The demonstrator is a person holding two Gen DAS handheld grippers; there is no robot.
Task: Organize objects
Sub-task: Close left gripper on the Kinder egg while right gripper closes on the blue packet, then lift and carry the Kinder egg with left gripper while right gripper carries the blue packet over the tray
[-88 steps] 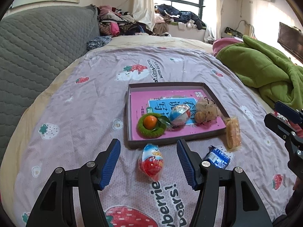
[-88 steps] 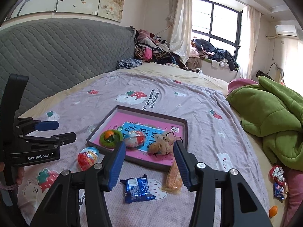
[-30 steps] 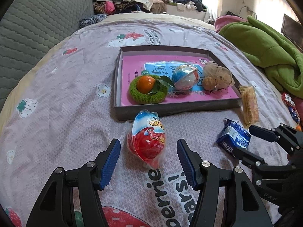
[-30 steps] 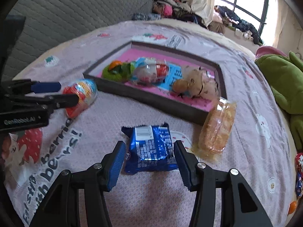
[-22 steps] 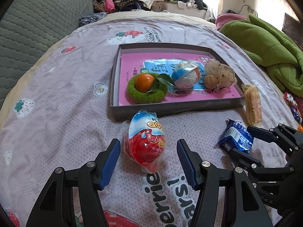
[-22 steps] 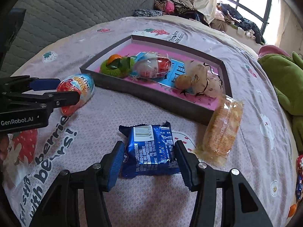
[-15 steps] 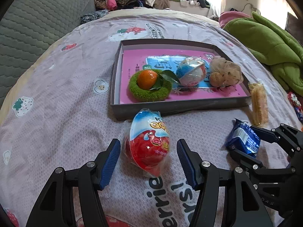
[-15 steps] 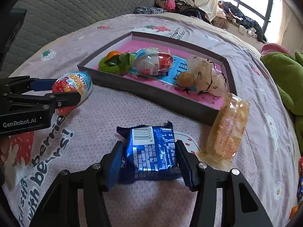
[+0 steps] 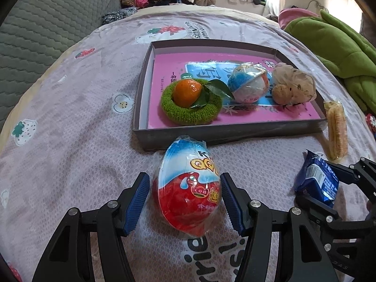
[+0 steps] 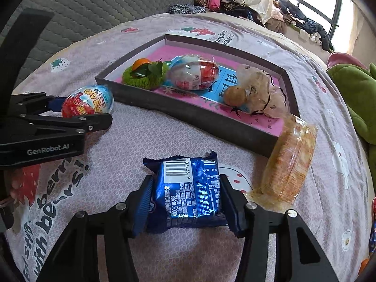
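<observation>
A red, white and blue wrapped chocolate egg (image 9: 188,188) lies on the bedsheet just in front of the grey tray (image 9: 223,134). My left gripper (image 9: 185,195) is open and straddles it, with a thin gap at the left pad. In the right wrist view the same egg (image 10: 90,101) sits inside the left gripper (image 10: 84,110). A blue snack packet (image 10: 188,188) lies flat between the pads of my right gripper (image 10: 185,195), filling the gap without being squeezed. The left wrist view also catches the packet (image 9: 317,181) in that gripper (image 9: 315,183).
The tray holds an orange in a green ring (image 9: 190,101), a second wrapped egg (image 9: 249,84) and a beige bagged item (image 9: 293,87). A clear cracker pack (image 10: 291,164) leans at its right corner. Green blanket (image 9: 333,42) on the right, grey headboard (image 9: 47,23) on the left.
My left gripper has moved forward and down, so the egg now sits fully between its fingers. The right gripper has edged closer over the blue packet. Neither gripper's width has changed.
</observation>
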